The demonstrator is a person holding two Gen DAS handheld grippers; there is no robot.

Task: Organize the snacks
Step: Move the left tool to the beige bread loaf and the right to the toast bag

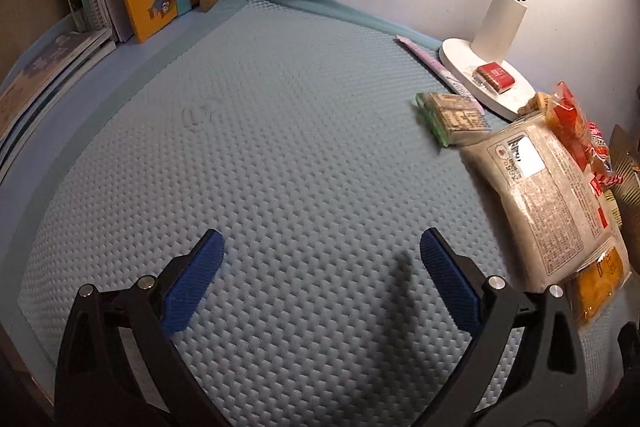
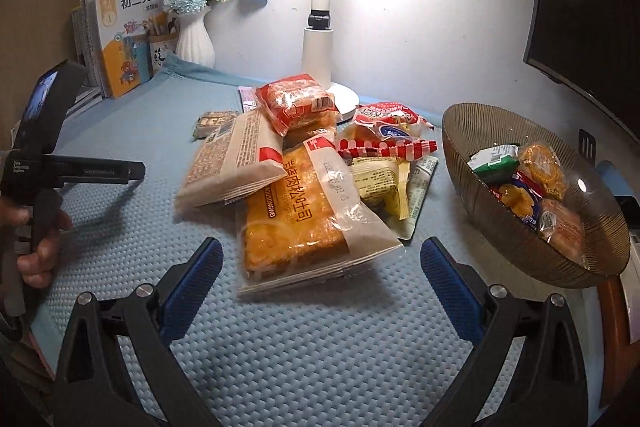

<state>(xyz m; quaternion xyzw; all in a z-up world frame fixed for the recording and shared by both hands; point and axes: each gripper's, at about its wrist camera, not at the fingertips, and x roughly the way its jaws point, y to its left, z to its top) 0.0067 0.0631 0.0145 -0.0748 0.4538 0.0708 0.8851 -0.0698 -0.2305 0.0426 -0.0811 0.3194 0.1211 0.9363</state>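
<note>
A heap of wrapped snacks lies on the blue mat [image 2: 280,339]. Nearest in the right wrist view is an orange toast pack [image 2: 304,227], with a beige bread pack [image 2: 236,163] leaning on its left and a red pack [image 2: 298,103] behind. My right gripper [image 2: 322,265] stands open just in front of the toast pack, holding nothing. A ribbed brown bowl [image 2: 472,139] at the right holds several small snacks [image 2: 532,183]. My left gripper [image 1: 322,259] is open over bare mat; the beige bread pack [image 1: 548,203] lies to its right. The left gripper body [image 2: 44,147] shows at the far left, held by a hand.
A white desk lamp [image 2: 320,39] stands behind the heap, with a small red packet [image 1: 496,77] on its base. Books [image 2: 120,39], a pen holder and a white vase [image 2: 194,41] of flowers line the back left. A dark monitor [image 2: 592,7] is at the right.
</note>
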